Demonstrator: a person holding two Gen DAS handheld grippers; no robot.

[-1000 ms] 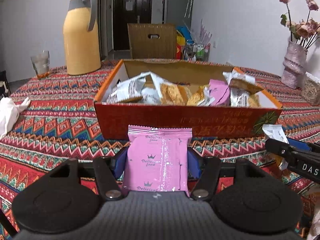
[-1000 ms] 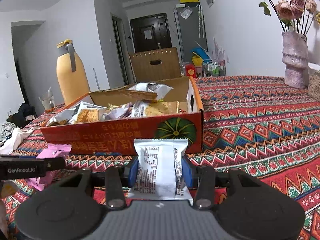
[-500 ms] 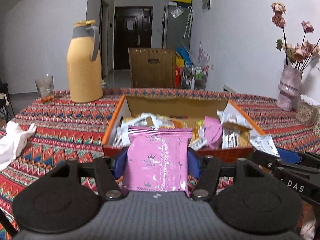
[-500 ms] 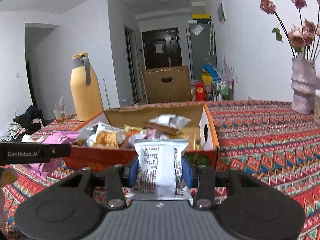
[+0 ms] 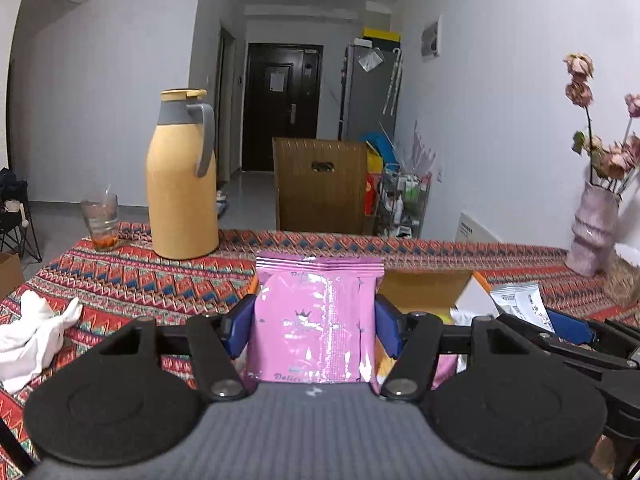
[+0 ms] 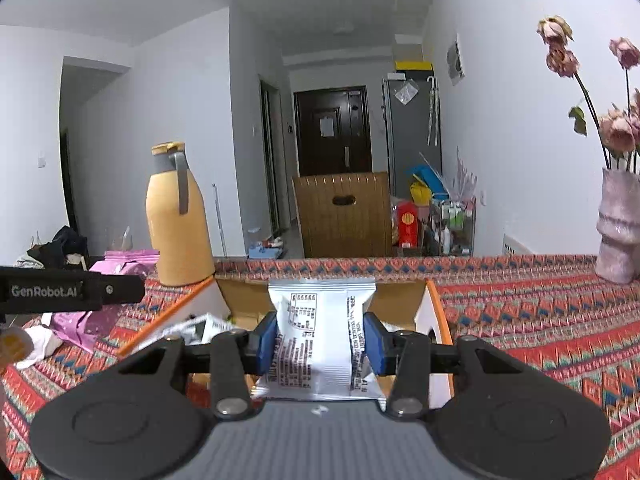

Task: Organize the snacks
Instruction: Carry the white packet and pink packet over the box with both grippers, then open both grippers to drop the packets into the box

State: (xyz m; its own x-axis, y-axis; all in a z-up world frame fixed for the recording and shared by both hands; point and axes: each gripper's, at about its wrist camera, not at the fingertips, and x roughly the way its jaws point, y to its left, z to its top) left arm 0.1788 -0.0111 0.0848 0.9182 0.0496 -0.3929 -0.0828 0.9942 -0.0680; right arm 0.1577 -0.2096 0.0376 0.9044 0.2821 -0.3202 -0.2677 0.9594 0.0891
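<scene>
My left gripper (image 5: pixel 316 330) is shut on a pink snack packet (image 5: pixel 316 316), held upright above the near edge of the orange cardboard box (image 5: pixel 424 288). My right gripper (image 6: pixel 320 344) is shut on a white snack packet (image 6: pixel 320 336), held upright over the same box (image 6: pixel 432 312). Several packets lie inside the box, mostly hidden behind the held ones. The right gripper with its white packet (image 5: pixel 520 304) shows at the right of the left wrist view. The left gripper with its pink packet (image 6: pixel 120 264) shows at the left of the right wrist view.
A yellow thermos jug (image 5: pixel 182 176) and a glass (image 5: pixel 100 220) stand at the table's far left. A white cloth (image 5: pixel 32 332) lies at the left edge. A pink vase with dried flowers (image 5: pixel 592 232) stands at the far right. A wooden chair (image 5: pixel 320 184) stands beyond the patterned table.
Both grippers have risen and moved forward with their packets, from in front of the box's front wall to above the box. The box now sits low in both views.
</scene>
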